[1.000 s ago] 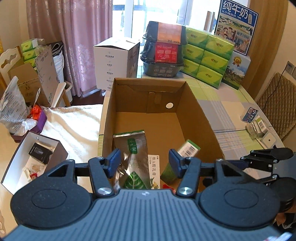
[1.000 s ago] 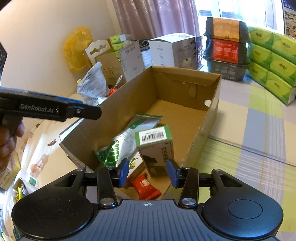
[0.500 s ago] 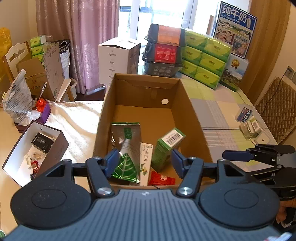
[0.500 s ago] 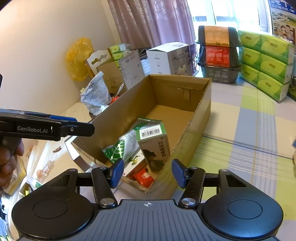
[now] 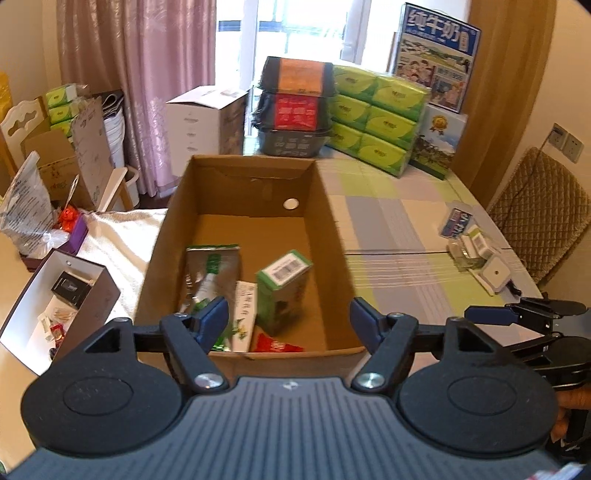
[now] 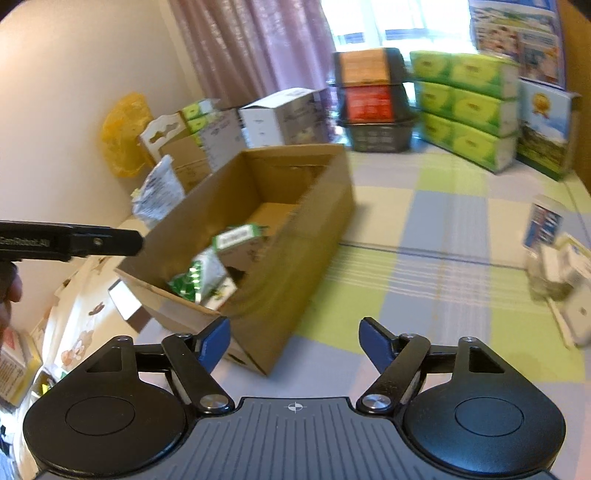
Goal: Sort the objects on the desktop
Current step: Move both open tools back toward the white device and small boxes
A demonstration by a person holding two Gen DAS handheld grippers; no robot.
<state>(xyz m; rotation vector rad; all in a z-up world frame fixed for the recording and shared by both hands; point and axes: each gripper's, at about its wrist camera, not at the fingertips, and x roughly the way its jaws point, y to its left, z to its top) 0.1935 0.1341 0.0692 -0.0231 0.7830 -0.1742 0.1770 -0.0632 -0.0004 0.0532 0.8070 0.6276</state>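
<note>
Both grippers, left (image 5: 288, 319) and right (image 6: 293, 338), are hanging wide open, empty. Remaining small items (image 6: 554, 266) are sitting on counter (image 6: 424, 295) far right of right jaws, nearer right hand; cardboard box (image 6: 295, 258) lying left.

Pink curtains (image 5: 140, 74), bright window (image 5: 295, 33), checked tablecloth (image 5: 399, 236).

The tall blue carton (image 5: 437, 55) standing behind the stacked green tissue packs (image 5: 376, 118) reads "纯牛奶". In the brown cardboard box (image 5: 334, 236), the small green carton (image 5: 282, 291) shows a barcode label; its digits are unreadable.
</note>
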